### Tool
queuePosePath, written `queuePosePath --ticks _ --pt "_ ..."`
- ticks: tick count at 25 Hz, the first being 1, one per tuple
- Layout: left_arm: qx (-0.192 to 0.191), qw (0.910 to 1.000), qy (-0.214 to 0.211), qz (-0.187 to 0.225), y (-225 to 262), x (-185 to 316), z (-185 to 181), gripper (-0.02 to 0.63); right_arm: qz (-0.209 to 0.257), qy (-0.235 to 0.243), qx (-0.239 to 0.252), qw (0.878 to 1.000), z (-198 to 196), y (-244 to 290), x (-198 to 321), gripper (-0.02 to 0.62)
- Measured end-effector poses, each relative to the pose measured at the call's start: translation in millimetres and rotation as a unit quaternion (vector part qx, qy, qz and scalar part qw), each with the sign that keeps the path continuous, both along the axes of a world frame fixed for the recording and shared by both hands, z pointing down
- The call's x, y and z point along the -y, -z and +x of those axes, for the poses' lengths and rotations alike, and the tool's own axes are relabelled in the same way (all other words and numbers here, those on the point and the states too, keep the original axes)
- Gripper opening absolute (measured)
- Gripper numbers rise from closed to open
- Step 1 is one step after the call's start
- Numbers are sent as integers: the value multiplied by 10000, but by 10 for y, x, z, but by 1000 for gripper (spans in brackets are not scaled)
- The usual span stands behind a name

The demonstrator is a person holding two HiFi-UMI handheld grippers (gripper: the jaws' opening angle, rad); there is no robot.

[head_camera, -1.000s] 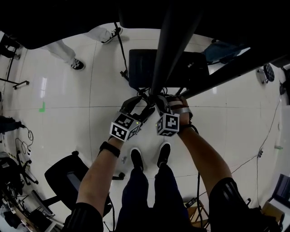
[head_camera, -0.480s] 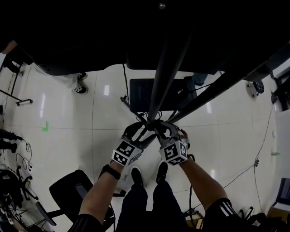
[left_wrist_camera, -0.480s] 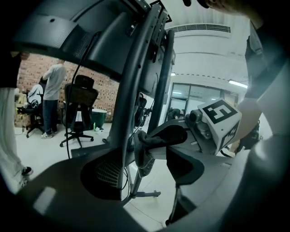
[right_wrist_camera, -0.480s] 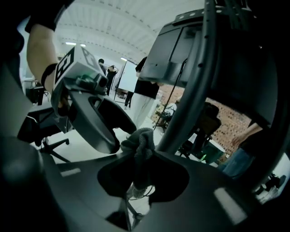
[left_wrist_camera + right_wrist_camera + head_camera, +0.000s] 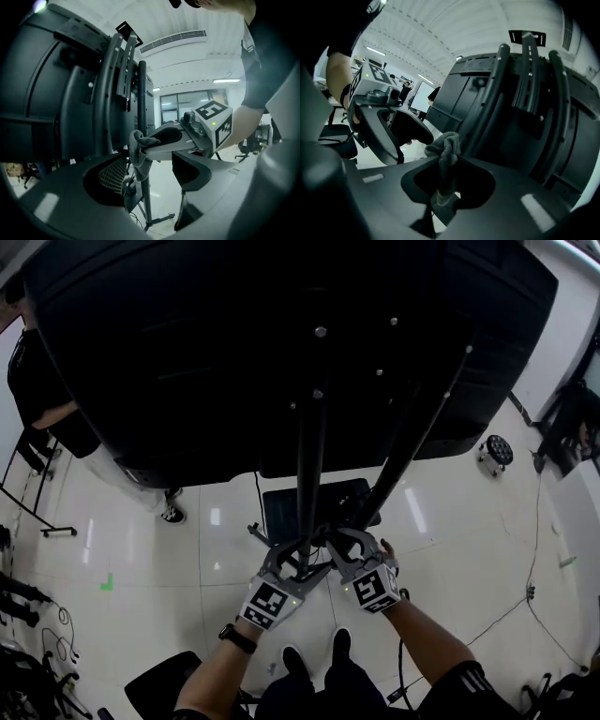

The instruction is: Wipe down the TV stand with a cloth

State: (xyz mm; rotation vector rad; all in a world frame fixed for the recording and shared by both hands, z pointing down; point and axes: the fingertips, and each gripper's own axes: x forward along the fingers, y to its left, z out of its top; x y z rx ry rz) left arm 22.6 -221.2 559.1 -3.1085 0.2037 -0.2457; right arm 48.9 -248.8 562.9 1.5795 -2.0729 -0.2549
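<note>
**Head view.** We see the black TV back filling the frame from 9 through 12 to 3 o'clock. The 2 dark poles of the TV stand run down from it to the base on the white tiled floor. Toward 6 o'clock the left gripper and the right gripper meet at the nearer pole, the left on its 7 o'clock side and the right on its 5 o'clock side.

**Gripper views.** We find the right gripper's jaws closed on a grey cloth. The cloth hangs in a bunched fold between them, with a curved arm of the stand's bracket just beside it at 3 o'clock. The left gripper's jaws stand wide apart and grasp nothing; the pole and the cloth show in the gap beyond them. We cannot tell whether the cloth touches the pole.
</note>
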Motion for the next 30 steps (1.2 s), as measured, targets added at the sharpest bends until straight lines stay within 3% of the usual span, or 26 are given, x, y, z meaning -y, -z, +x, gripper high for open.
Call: queuePosePath --ticks 4,10,17,20,26,30 --pt "-213 9987 -47 455 619 -127 -44 328 359 -30 80 9993 73 646 -109 66" --pt "-595 9953 134 753 1393 -156 -43 328 916 144 -7 9957 156 1627 -237 66" --pt "-1130 9854 313 1237 2296 -313 226 328 1607 369 -346 9857 511 2745 -388 65" --pt "-1177 9813 337 1488 2617 -379 408 328 1792 338 -482 9821 765 3190 -439 66" --pt "-1444 9785 268 1447 3155 -512 727 327 2086 251 -798 9744 1228 3919 -527 66" --pt "-1667 9747 281 1464 3485 -528 928 324 2053 144 -536 9771 1579 4210 -430 66"
